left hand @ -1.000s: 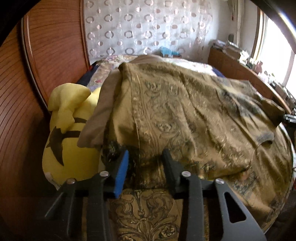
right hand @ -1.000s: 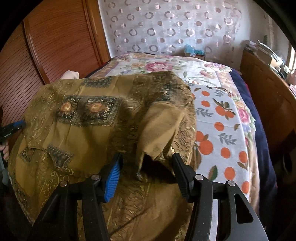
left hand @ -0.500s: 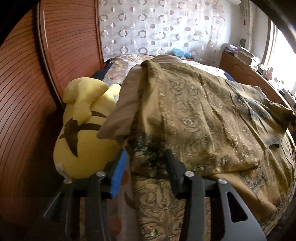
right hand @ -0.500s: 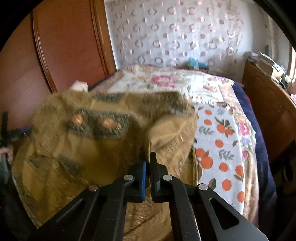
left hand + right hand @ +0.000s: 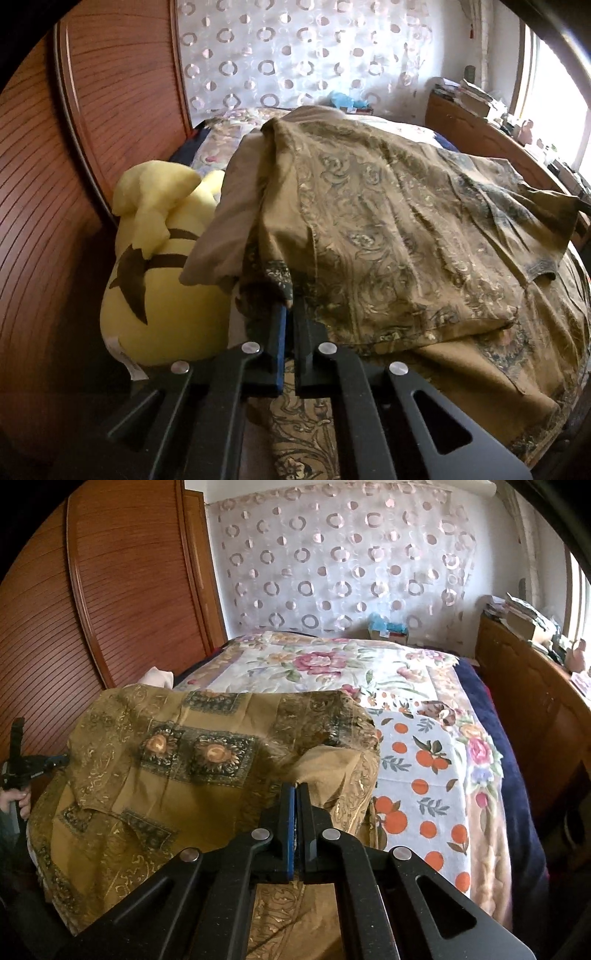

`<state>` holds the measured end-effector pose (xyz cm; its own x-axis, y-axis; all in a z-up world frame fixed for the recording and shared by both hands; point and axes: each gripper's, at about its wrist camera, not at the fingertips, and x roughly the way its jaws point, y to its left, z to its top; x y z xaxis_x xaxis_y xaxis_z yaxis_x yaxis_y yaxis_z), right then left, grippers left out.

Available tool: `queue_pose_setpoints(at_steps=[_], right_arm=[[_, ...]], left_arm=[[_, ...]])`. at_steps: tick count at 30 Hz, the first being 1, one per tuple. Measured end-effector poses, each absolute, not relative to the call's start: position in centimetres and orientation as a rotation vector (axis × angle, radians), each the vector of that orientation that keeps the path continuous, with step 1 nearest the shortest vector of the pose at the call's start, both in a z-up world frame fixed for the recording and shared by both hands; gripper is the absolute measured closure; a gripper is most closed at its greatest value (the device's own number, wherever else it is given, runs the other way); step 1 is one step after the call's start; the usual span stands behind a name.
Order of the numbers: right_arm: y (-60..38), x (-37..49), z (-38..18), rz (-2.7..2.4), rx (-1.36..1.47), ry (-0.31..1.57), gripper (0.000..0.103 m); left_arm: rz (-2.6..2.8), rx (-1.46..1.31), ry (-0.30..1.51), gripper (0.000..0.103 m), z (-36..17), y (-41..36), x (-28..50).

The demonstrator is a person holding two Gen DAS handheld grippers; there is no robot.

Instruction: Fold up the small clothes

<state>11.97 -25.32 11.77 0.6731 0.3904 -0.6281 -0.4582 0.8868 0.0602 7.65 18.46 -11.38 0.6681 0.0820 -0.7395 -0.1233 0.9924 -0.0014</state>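
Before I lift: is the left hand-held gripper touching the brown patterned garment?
Touching. The left wrist view shows the left hand-held gripper shut on a dark-trimmed edge of the brown patterned garment, the cloth pinched at its tips.

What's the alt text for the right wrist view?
Right gripper, jaws shut on a fold of an olive-gold patterned garment, lifts it over a bed with a floral and orange-print quilt. Wooden wardrobe doors stand to the left.

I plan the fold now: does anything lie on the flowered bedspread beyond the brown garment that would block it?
Nothing visible does. Both the left gripper and right gripper are shut on the brown garment, and the flowered bedspread beyond it lies bare.
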Motion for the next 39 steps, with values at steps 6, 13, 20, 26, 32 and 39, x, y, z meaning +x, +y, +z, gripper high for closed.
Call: queue_pose_setpoints(at_steps=[6, 13, 20, 26, 32, 39], right_arm=[[-25.6, 11.4, 12.8, 0.463, -0.112, 0.658, 0.103], [-26.9, 10.4, 13.4, 0.444, -0.086, 0.637, 0.103], [-28.5, 8.0, 14.5, 0.442, -0.046, 0.608, 0.103], [-30.0, 4.6, 15.0, 0.45, -0.028, 0.581, 0.103], [-32.2, 0.8, 14.0, 0.426, -0.012, 0.612, 0.103], [-32.7, 0.5, 9.3, 0.387, -0.058, 0.749, 0.103]], left_arm=[[0.094, -0.057, 0.738, 0.1, -8.5, 18.1, 6.1], [0.089, -0.088, 0.662, 0.101, -6.2, 18.3, 4.4], [0.096, -0.098, 0.623, 0.101, -5.1, 18.6, 2.4], [0.088, -0.084, 0.599, 0.101, -4.5, 17.8, -0.5], [0.082, -0.101, 0.636, 0.101, -6.1, 16.7, -3.8], [0.093, -0.108, 0.719, 0.101, -8.7, 16.5, -5.1]])
